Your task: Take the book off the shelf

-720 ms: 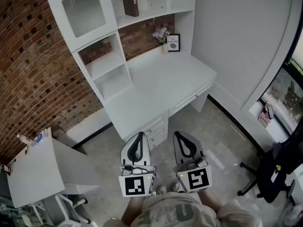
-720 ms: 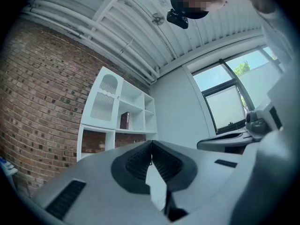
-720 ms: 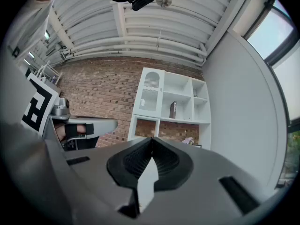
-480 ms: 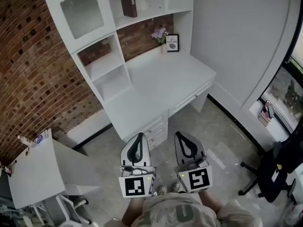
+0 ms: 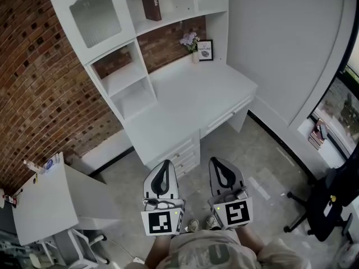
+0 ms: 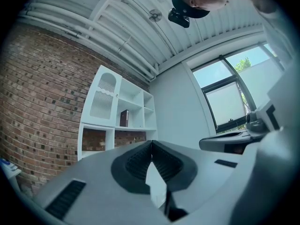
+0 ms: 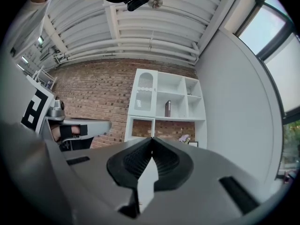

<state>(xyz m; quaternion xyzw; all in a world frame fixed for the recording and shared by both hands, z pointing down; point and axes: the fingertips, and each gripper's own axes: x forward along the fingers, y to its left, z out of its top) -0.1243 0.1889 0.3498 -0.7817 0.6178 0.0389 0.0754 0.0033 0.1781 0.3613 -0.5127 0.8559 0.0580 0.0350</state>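
A dark brown book (image 5: 150,2) stands upright on an upper shelf of the white shelf unit (image 5: 120,48) above the desk. It also shows small and far off as the book (image 6: 123,118) in the left gripper view and the book (image 7: 168,108) in the right gripper view. My left gripper (image 5: 164,164) and right gripper (image 5: 216,161) are held side by side close to the person's body, well short of the desk. Both are shut with nothing between the jaws; tips meet at left gripper (image 6: 151,142) and right gripper (image 7: 152,138).
A white desk (image 5: 190,102) with drawers stands under the shelves, carrying a small flower vase (image 5: 192,42) and a framed picture (image 5: 205,50). A brick wall lies to the left, a white side table (image 5: 45,202) at lower left, a black office chair (image 5: 328,202) at right.
The view has shifted slightly back and down; both grippers sit a little lower in the frame. Their jaws stay shut.
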